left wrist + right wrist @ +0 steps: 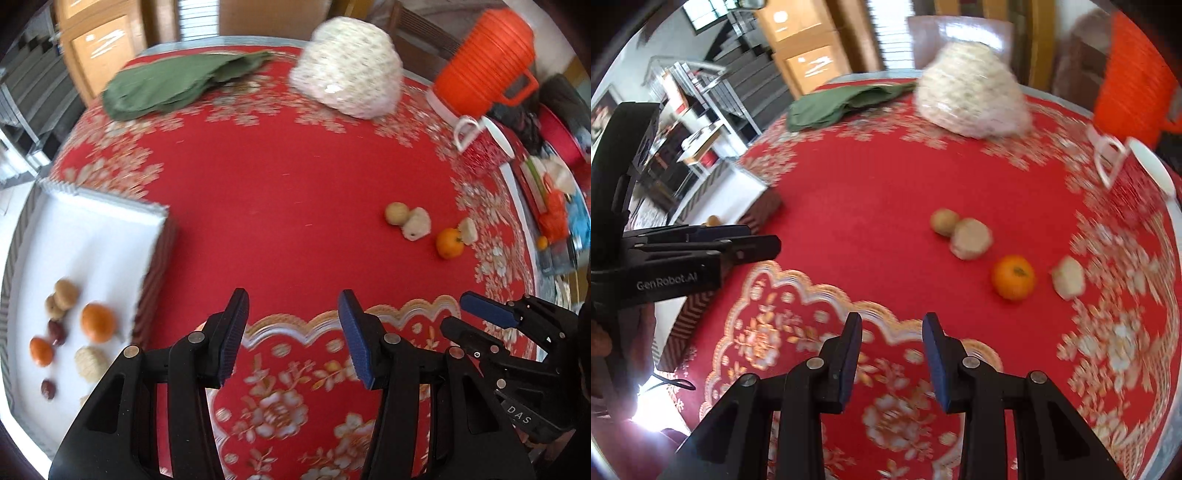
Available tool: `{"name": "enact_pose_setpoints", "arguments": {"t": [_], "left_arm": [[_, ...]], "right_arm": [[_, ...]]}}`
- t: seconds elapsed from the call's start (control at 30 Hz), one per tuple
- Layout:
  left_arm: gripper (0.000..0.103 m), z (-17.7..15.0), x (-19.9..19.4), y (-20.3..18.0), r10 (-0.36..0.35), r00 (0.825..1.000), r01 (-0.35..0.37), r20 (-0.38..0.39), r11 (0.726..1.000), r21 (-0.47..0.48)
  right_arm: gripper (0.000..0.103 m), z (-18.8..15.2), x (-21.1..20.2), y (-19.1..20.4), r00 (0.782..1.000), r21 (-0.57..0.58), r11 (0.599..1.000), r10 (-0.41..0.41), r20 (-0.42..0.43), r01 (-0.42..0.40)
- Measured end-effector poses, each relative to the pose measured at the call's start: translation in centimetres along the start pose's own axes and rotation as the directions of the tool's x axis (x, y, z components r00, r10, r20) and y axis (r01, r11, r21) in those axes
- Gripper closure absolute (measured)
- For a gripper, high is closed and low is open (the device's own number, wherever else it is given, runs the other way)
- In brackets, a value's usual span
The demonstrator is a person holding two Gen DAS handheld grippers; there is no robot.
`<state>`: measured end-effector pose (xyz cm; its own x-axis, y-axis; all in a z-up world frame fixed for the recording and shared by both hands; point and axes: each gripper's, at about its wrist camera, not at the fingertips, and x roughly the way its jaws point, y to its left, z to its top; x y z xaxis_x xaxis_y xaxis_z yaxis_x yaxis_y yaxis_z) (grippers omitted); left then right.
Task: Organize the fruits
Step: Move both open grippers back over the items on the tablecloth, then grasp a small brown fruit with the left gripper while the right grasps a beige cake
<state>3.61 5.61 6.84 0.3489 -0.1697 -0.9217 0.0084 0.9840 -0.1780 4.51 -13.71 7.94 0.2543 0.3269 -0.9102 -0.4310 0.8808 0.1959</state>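
A white tray point(92, 236) at the left holds two oranges point(98, 322), brown round fruits point(66, 293), dark red dates point(56, 331) and a pale round piece point(88, 362). Loose on the red tablecloth at the right lie a brown fruit point(944, 221), a pale lump point(971, 238), an orange point(1014, 277) and a second pale lump point(1068, 277). My left gripper point(293, 332) hovers open over the cloth beside the tray, nothing between its pads. My right gripper point(892, 343) is partly open and empty, short of the orange. Each gripper shows in the other's view: the right gripper point(458, 314) and the left gripper point(764, 240).
At the table's far side lie a green cloth point(177, 85) and a pale knitted bundle point(351, 66). An orange ribbed jug point(487, 59) and a white cup point(469, 129) stand at the right rim. Boxes and clutter sit beyond the right edge.
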Motion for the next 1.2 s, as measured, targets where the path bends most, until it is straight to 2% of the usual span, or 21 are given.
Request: {"name": "enact_pose_setpoints", "arguments": {"t": [0.27, 0.37, 0.43, 0.63, 0.7, 0.77, 1.03, 1.07, 1.17, 1.2], "left_arm": [[0.053, 2.9, 2.9, -3.5, -0.069, 0.998, 0.069, -0.008, 0.993, 0.095], [0.053, 4.3, 4.2, -4.9, -0.127, 0.992, 0.129, -0.023, 0.977, 0.171], [0.053, 5.0, 5.0, -5.7, -0.134, 0.990, 0.138, -0.034, 0.963, 0.233], [0.053, 6.1, 7.4, -7.6, -0.150, 0.986, 0.170, -0.079, 0.877, 0.450], [0.053, 6.2, 8.5, -7.9, -0.157, 0.981, 0.192, -0.113, 0.849, 0.492], [0.053, 6.3, 9.2, -8.1, -0.150, 0.981, 0.193, -0.123, 0.833, 0.518], [0.053, 6.5, 9.4, -9.5, -0.183, 0.978, 0.207, -0.102, 0.761, 0.615], [0.055, 6.5, 9.6, -9.6, -0.178, 0.978, 0.205, -0.106, 0.753, 0.625], [0.076, 6.4, 9.6, -9.8, -0.172, 0.981, 0.192, -0.094, 0.738, 0.647], [0.080, 6.4, 9.6, -9.8, -0.174, 0.980, 0.193, -0.094, 0.735, 0.649]], "right_arm": [[0.070, -1.4, 0.1, -3.5, 1.000, 0.087, 0.996, -0.020, -0.015, 0.022], [0.070, -1.7, 0.1, -4.2, 1.000, 0.101, 0.995, -0.022, -0.020, 0.023], [0.070, -2.0, 0.2, -4.5, 1.000, 0.107, 0.994, -0.019, -0.022, 0.022], [0.070, -2.2, 0.5, -5.4, 0.999, 0.125, 0.992, -0.016, -0.033, 0.020], [0.070, -2.2, 0.7, -5.6, 0.999, 0.129, 0.991, -0.016, -0.034, 0.020], [0.070, -2.0, 0.9, -5.8, 0.999, 0.136, 0.991, -0.014, -0.036, 0.019], [0.070, -1.7, 1.7, -6.7, 0.998, 0.149, 0.989, -0.015, -0.053, 0.023], [0.070, -1.6, 1.7, -6.8, 0.998, 0.151, 0.988, -0.014, -0.055, 0.023], [0.070, -1.4, 1.9, -7.0, 0.998, 0.150, 0.989, -0.012, -0.058, 0.020], [0.070, -1.3, 2.0, -7.0, 0.998, 0.147, 0.989, -0.012, -0.059, 0.021]]}}
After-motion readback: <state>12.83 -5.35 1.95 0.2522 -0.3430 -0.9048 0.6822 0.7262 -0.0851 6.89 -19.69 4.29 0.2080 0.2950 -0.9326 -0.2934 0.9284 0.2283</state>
